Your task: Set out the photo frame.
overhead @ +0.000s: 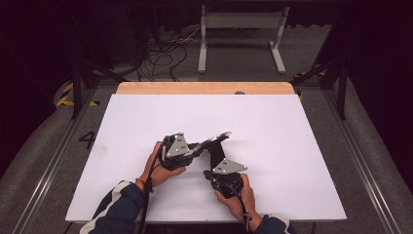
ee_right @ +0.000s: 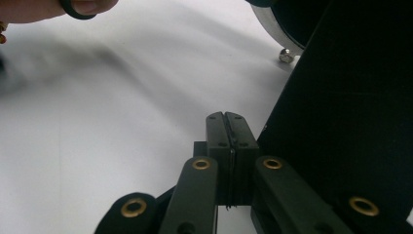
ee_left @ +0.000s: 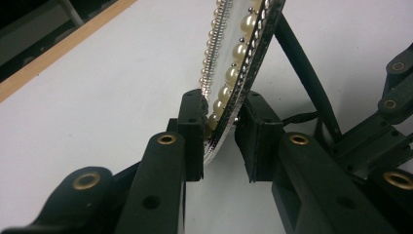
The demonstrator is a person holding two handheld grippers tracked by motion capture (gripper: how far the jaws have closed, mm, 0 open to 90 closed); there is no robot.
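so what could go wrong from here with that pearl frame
The left tool pinches only the thin rim of the pearl-edged frame, so the frame could twist or slip out, and the pearls might get scuffed. The right tool is shut beside the black stand; a nudge could tip the frame onto the table.

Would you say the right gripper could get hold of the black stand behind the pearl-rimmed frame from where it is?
Probably yes: the right gripper sits shut right beside the black stand, with nothing between them; it would need to open first.

The left claw [overhead: 207,144] holds the pearl-rimmed frame [overhead: 218,138] above the table [overhead: 146,117], right claw [overhead: 210,171] just beside.
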